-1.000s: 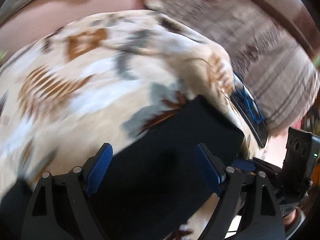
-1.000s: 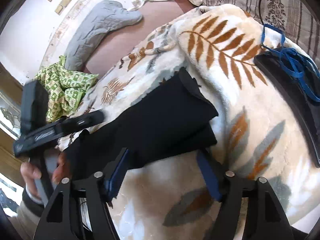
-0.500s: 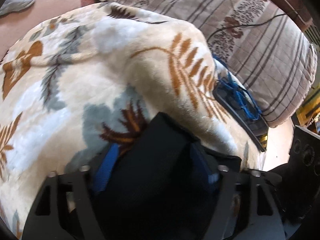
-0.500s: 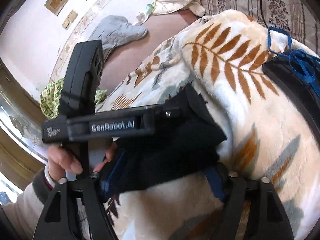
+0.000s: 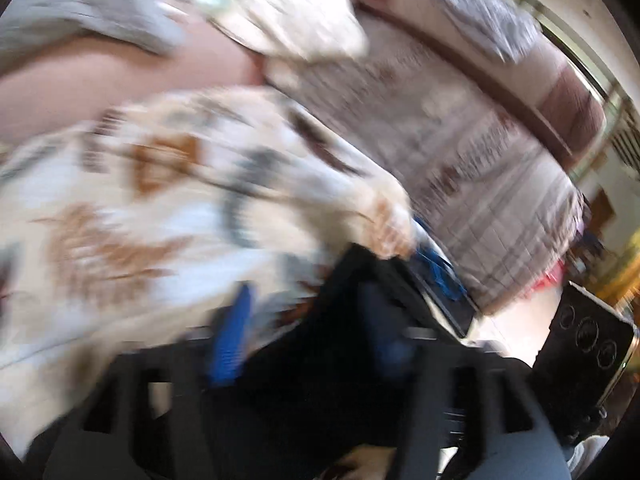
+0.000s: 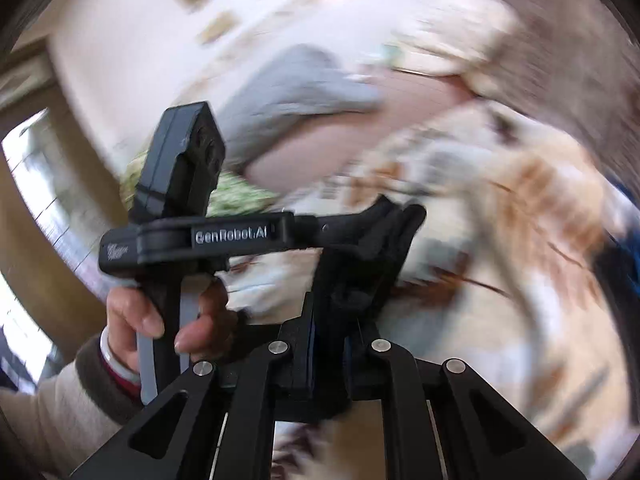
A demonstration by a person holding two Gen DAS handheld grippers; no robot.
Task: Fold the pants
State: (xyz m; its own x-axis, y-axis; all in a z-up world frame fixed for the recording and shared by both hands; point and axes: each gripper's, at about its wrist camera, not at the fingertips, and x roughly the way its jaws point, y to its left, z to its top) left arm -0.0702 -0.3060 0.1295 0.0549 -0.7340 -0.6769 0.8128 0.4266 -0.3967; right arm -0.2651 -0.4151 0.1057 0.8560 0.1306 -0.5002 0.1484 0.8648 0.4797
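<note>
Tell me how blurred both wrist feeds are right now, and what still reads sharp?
Left wrist view: heavy motion smear; leaf-print blanket, black pants and left gripper all soft-edged. Right wrist view: background streaked, window glare at left, but right gripper, shut on the pants, stays fairly sharp, as does the logo on the other gripper's arm.

A: What carries it all?

B: A bed (image 5: 120,92), its pinkish sheet bare at the head end.

A: And on it?

B: A leaf-print blanket (image 5: 132,216) with the black pants (image 5: 360,280) on top. Beyond the blanket lie a grey cloth (image 6: 296,88) and a cream cloth (image 5: 288,20). A striped quilt (image 5: 460,152) lies beside the blanket. All is blurred.
</note>
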